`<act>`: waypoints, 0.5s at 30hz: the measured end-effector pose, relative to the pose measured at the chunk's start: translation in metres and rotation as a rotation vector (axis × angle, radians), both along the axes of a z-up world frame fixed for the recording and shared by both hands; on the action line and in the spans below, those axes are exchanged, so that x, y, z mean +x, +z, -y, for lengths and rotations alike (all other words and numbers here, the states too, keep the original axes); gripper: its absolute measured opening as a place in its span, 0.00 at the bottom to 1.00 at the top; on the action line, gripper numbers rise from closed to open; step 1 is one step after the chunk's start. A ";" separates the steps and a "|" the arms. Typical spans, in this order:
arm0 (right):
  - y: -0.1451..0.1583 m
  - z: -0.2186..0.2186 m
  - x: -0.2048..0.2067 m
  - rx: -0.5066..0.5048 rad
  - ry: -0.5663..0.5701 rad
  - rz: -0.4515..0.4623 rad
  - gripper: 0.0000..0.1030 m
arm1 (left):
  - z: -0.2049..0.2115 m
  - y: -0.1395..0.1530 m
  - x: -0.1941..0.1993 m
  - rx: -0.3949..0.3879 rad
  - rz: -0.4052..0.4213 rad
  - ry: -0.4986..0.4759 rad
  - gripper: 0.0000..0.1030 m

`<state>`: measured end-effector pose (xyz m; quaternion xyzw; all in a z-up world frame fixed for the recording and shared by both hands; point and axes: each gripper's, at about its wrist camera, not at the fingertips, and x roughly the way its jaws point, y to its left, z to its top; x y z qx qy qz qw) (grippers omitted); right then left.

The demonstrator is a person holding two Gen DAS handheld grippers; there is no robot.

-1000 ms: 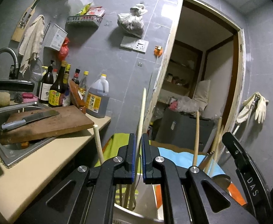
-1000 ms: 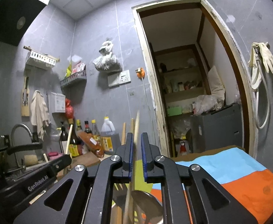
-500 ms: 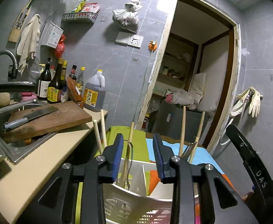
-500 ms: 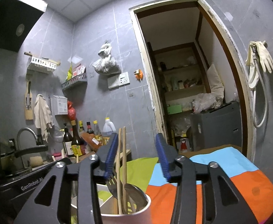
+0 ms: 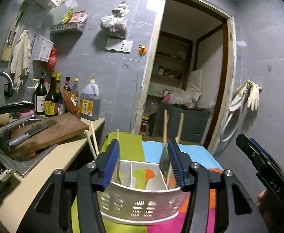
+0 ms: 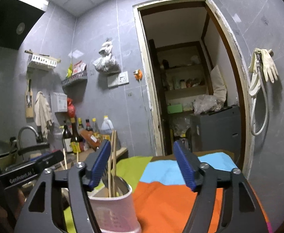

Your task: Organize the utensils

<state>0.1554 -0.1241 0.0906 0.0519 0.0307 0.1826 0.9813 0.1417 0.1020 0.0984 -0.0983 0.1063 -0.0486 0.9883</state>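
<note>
A white slotted utensil holder [image 5: 142,194] stands on a colourful tablecloth [image 5: 130,147]. Wooden chopsticks [image 5: 92,141] lean out of its left compartment; more sticks [image 5: 165,128] and a metal utensil [image 5: 164,159] stand in the right one. My left gripper [image 5: 143,145] hovers just behind the holder, jaws opening, nothing pressed between the pads. In the right wrist view the same holder [image 6: 114,209] sits low left with chopsticks [image 6: 113,155] and a spoon [image 6: 120,182]. My right gripper [image 6: 142,145] is opening too, its left finger beside the chopsticks, with only cloth [image 6: 171,200] behind the gap.
Left of the table runs a counter with a sink, a wooden cutting board carrying a cleaver [image 5: 31,134], and several bottles [image 5: 52,97] against the wall. A doorway [image 5: 180,77] opens straight ahead. Gloves [image 5: 252,95] hang on the right wall.
Both grippers were shut on wooden sticks a second ago. They have opened, let the sticks go into the holder, and drawn back and slightly up from it.
</note>
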 end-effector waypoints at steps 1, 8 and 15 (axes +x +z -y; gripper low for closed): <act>0.000 0.002 -0.002 -0.011 -0.002 -0.006 0.68 | 0.002 0.000 -0.003 0.002 -0.002 -0.007 0.48; -0.002 0.024 -0.029 -0.077 -0.011 -0.042 0.81 | 0.015 0.000 -0.022 0.018 -0.030 -0.036 0.60; -0.008 0.048 -0.053 -0.079 -0.053 -0.074 0.93 | 0.026 -0.009 -0.041 0.035 -0.050 -0.061 0.78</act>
